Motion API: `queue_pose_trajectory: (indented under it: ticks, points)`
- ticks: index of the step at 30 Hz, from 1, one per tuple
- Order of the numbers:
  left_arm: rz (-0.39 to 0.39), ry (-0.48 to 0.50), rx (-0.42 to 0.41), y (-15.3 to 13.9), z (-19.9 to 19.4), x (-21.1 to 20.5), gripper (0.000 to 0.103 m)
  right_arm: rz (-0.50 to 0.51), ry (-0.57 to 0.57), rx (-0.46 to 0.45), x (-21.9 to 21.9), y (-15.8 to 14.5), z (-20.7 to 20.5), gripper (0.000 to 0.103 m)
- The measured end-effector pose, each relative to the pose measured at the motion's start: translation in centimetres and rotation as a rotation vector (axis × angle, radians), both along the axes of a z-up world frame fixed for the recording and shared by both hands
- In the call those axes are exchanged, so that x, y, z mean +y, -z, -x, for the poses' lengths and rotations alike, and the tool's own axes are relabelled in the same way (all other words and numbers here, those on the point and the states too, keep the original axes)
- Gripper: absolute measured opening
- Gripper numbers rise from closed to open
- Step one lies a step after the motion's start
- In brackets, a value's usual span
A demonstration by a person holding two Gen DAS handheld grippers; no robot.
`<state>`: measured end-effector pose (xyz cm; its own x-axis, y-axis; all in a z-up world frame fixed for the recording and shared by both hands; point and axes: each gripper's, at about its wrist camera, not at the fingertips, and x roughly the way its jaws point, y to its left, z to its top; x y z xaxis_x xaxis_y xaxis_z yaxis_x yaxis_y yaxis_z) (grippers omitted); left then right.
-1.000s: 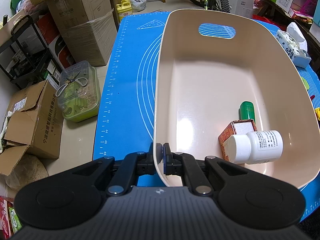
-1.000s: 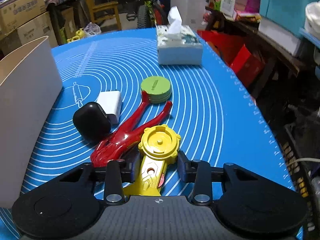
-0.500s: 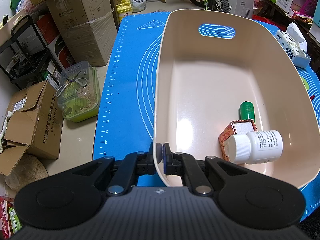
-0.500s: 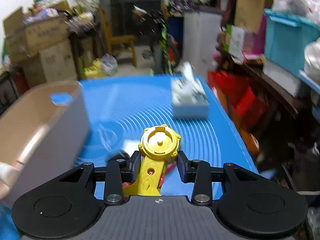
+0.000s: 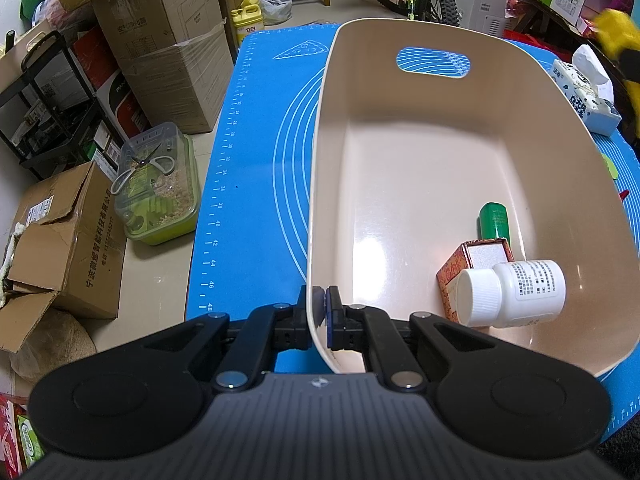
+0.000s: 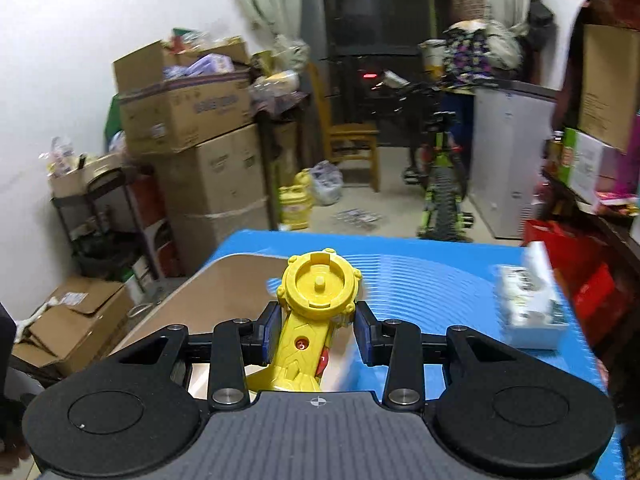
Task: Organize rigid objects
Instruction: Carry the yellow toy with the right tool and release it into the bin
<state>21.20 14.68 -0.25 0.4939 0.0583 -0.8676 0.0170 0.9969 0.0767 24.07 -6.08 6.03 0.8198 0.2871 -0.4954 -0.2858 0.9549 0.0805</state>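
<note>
Behind the right gripper (image 6: 318,334), fingers clamped on a yellow toy (image 6: 316,312), its handle end hidden; left fingers (image 5: 332,312) pinching the basin rim (image 5: 316,216).

From the left wrist we look steeply down, close over the near rim of the beige bin (image 5: 400,120) on the blue mat (image 5: 256,160), while the right wrist looks shallower, toward 12 o'clock across the room; both share bin, mat and tissue box (image 6: 528,300).
</note>
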Motion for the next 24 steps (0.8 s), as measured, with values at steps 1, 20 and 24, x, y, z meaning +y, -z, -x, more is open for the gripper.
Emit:
queue_pose_trajectory:
  ticks: [1, 20, 24]
  points:
    - [-0.001, 0.002, -0.001, 0.0, 0.0, 0.0, 0.008, 0.005, -0.011, 0.01, 0.8, 0.3, -0.3, 0.045]
    - [0.002, 0.007, -0.004, 0.1, 0.0, 0.2, 0.008, 0.148, -0.09, 0.284, 8.1, 7.1, -1.4, 0.049]
    - [-0.001, 0.008, -0.003, 0.2, -0.1, 0.1, 0.008, 0.102, -0.083, 0.243, 6.9, 5.9, -0.6, 0.061]
